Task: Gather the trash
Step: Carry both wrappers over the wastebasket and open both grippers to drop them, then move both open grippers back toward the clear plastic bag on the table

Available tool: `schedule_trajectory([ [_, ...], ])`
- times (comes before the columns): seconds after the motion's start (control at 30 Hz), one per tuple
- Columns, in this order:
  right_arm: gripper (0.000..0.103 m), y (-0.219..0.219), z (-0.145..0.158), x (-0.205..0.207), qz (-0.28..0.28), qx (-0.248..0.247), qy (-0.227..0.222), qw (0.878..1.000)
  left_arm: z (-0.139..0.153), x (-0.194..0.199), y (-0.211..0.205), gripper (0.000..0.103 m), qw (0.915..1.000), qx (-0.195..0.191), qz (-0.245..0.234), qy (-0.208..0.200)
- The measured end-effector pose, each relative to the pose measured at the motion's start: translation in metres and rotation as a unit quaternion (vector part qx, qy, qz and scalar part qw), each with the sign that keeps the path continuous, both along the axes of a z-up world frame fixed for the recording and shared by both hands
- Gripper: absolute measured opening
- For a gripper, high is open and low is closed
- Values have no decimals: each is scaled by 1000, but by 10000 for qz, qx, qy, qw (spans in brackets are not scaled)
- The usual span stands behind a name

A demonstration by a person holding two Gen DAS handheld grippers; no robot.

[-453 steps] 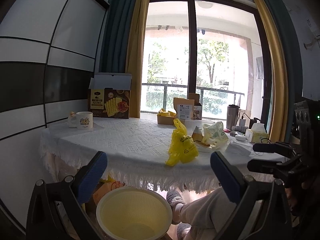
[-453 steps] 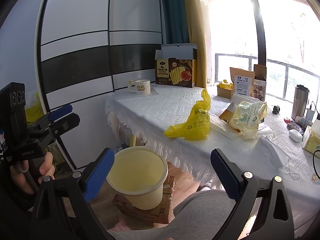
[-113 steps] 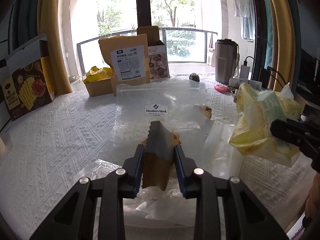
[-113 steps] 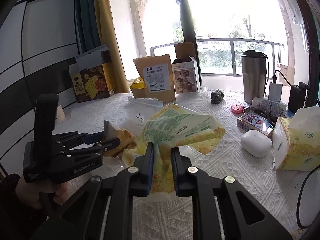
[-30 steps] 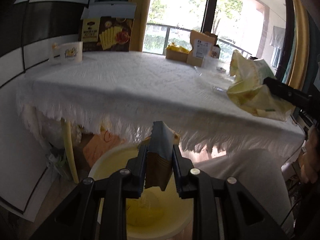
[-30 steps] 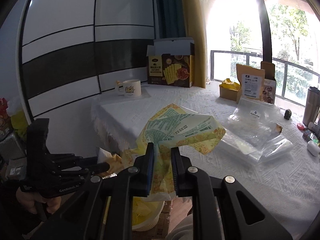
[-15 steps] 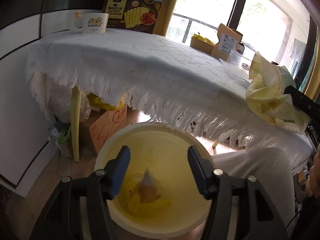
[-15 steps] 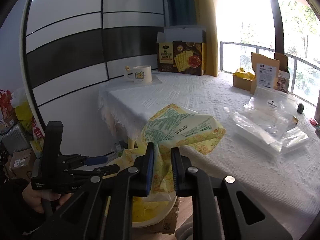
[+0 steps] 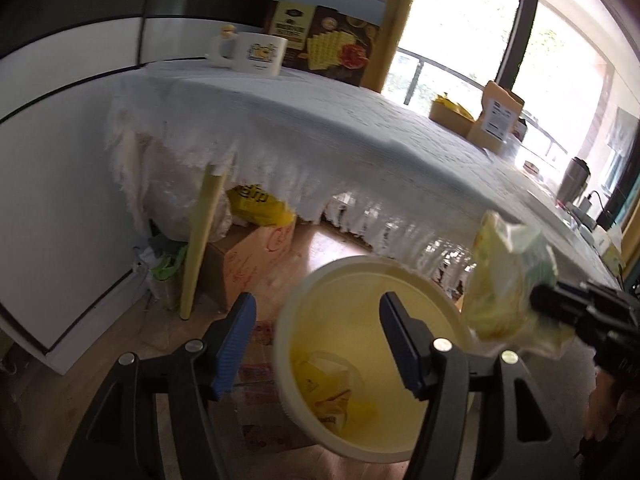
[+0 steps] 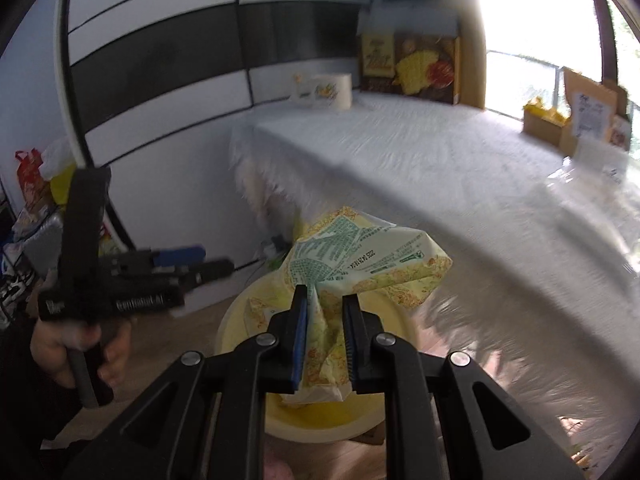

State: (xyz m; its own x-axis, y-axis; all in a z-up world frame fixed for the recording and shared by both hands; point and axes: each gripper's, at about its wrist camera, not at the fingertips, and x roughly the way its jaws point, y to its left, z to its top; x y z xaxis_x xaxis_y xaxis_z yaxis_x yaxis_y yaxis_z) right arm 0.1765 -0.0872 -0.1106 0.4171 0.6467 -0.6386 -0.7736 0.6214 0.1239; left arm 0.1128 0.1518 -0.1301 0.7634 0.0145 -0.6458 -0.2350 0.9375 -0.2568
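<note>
The brown paper wrapper (image 9: 332,396) has dropped from the left tool (image 9: 316,336), whose jaws have just been opening and now stand released, empty, above the pale yellow plastic bin (image 9: 400,276). The right tool (image 10: 325,336) stays clenched on the crumpled yellow-green plastic bag (image 10: 368,260), over the bin's rim.
</note>
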Motion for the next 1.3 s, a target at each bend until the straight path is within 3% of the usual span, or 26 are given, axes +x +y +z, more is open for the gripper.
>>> schedule_trajectory([
  [0.13,15,14,-12,-1,169,-182,115,9996,3,-4,9,65,9999,1,104,-50],
  [0.2,22,19,-21,2,206,-323,219,9990,6,-5,11,65,9999,11,119,-96],
  [0.27,40,23,-26,4,202,-362,270,9988,10,-5,10,65,9998,32,131,-146],
  [0.33,44,23,-27,6,173,-360,272,9988,12,-6,10,65,9997,63,130,-172],
  [0.83,44,-17,-3,9,-299,-4,37,9995,32,1,-14,65,9992,257,-29,-289],
  [1.3,44,-73,18,20,-829,399,-152,9956,54,26,-65,65,9966,494,-510,-423],
])
